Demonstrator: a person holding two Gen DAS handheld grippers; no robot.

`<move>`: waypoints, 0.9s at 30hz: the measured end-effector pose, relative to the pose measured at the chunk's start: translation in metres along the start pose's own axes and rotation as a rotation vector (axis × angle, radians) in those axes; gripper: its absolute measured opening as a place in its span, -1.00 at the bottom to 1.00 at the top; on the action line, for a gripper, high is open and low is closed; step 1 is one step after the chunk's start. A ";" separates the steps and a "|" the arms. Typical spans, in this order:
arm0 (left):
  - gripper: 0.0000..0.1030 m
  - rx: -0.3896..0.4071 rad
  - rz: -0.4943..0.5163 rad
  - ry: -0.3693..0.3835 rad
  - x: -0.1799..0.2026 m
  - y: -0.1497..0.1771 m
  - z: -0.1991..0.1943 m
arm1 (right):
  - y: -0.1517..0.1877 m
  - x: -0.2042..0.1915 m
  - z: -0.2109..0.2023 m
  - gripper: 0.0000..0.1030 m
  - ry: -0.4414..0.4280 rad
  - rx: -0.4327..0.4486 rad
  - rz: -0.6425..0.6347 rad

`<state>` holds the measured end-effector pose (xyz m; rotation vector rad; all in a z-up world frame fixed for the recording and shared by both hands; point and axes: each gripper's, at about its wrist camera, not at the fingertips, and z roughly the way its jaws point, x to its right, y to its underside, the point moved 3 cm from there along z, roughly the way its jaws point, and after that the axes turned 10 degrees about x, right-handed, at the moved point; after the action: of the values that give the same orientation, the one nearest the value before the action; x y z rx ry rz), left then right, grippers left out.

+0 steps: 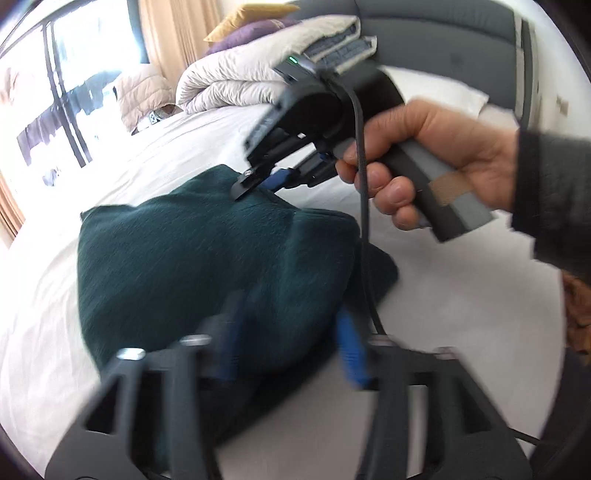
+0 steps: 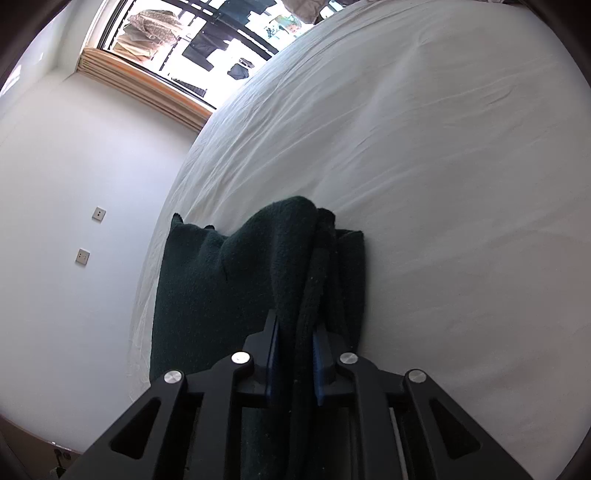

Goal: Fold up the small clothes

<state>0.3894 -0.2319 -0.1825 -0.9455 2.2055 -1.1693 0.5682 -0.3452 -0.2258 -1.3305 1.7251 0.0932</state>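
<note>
A dark green fleece garment lies partly folded on the white bed sheet. My left gripper hovers over its near edge, blurred by motion, jaws wide apart and holding nothing. My right gripper, held in a hand, pinches the garment's far edge and lifts it. In the right wrist view the right gripper is shut on a bunched fold of the green garment, which hangs down toward the sheet.
A folded cream and grey duvet and purple and yellow pillows lie at the head of the bed by a grey headboard. A window and a white wall stand beyond the bed's edge.
</note>
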 end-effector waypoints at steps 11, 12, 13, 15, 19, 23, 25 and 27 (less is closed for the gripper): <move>0.65 0.090 -0.252 -0.157 -0.142 0.004 -0.048 | 0.053 -0.064 -0.074 -0.40 0.001 0.085 -0.167; 0.65 0.068 -0.263 -0.176 -0.148 0.005 -0.044 | 0.064 -0.073 -0.074 -0.40 -0.028 0.065 -0.182; 0.58 0.041 -0.281 -0.195 -0.156 0.007 -0.040 | 0.078 -0.081 -0.068 -0.41 -0.012 0.031 -0.212; 0.50 0.004 -0.342 -0.217 -0.171 0.014 -0.037 | 0.098 -0.088 -0.062 -0.41 0.086 0.014 -0.284; 0.50 0.007 -0.381 -0.217 -0.179 0.029 -0.037 | 0.111 -0.068 -0.093 -0.38 0.144 0.138 -0.200; 0.50 0.009 -0.383 -0.202 -0.177 0.033 -0.031 | 0.109 -0.056 -0.113 -0.07 0.139 0.176 -0.177; 0.50 0.008 -0.377 -0.200 -0.161 0.033 -0.027 | 0.110 -0.062 -0.109 0.07 0.110 0.147 -0.206; 0.50 -0.003 -0.359 -0.194 -0.143 0.033 -0.027 | 0.113 -0.066 -0.096 0.11 0.126 0.096 -0.245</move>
<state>0.4531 -0.0965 -0.1843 -1.4357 1.9349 -1.1671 0.4196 -0.3040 -0.1765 -1.4909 1.6335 -0.2149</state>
